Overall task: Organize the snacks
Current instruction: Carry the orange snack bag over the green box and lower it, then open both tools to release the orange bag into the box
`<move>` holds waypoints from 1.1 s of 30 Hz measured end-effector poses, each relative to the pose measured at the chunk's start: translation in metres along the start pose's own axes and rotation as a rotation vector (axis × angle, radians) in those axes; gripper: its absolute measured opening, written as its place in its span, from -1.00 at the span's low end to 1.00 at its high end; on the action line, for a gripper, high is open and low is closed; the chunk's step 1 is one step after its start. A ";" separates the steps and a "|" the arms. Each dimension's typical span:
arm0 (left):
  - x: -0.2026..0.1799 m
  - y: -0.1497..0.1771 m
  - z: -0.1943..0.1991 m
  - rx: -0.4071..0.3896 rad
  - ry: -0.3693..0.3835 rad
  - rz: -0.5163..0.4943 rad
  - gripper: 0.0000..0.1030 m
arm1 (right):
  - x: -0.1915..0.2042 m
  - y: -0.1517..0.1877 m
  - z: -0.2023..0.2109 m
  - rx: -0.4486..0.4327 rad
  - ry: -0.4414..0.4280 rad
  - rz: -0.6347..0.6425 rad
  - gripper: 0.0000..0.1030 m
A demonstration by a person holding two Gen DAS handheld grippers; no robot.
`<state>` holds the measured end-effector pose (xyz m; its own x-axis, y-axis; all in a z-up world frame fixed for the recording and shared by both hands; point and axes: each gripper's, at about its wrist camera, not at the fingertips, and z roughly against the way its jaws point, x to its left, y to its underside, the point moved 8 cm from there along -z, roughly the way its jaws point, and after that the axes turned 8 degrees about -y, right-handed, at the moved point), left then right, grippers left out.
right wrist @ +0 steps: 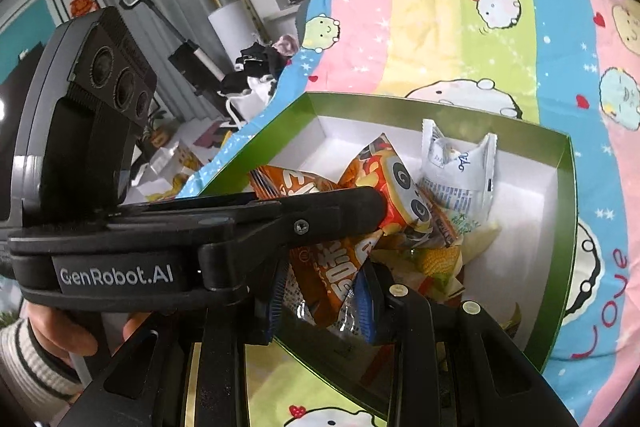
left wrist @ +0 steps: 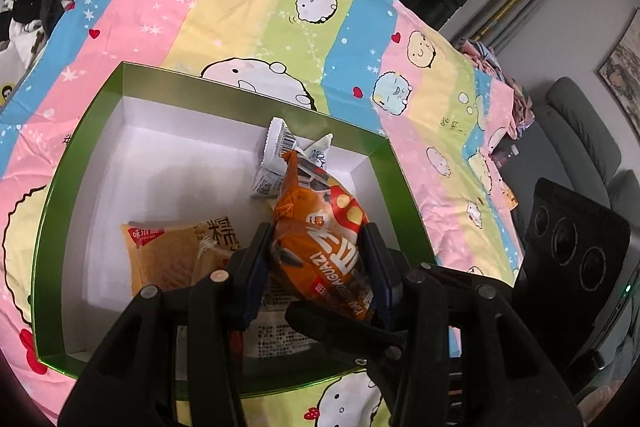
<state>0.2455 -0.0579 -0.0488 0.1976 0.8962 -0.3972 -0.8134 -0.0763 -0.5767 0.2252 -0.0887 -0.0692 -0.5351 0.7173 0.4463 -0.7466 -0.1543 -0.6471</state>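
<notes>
Left tongs clamp orange snack bag | over green box

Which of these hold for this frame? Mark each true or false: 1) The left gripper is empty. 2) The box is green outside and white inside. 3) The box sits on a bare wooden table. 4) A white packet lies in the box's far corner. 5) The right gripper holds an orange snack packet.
1) False. The left gripper is shut on an orange snack bag.
2) True. The box has green walls and a white lining.
3) False. It rests on a striped cartoon-print cloth.
4) True. The white packet lies near the far corner.
5) True. The right gripper clamps an orange snack packet.
</notes>
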 end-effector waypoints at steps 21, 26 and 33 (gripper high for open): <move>0.002 -0.001 -0.003 -0.020 -0.168 -0.081 0.07 | -0.008 0.007 0.004 0.039 0.065 -0.045 -0.36; 0.005 -0.001 -0.002 -0.028 -0.210 -0.098 0.25 | -0.009 0.005 0.005 0.036 0.097 -0.042 -0.19; 0.008 -0.001 0.006 -0.053 -0.277 -0.135 0.54 | -0.015 0.005 0.013 0.025 0.154 -0.047 0.17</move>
<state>0.2444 -0.0476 -0.0469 0.1395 0.9842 -0.1091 -0.7587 0.0355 -0.6504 0.2244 -0.1091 -0.0714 -0.4338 0.8194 0.3746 -0.7803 -0.1338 -0.6109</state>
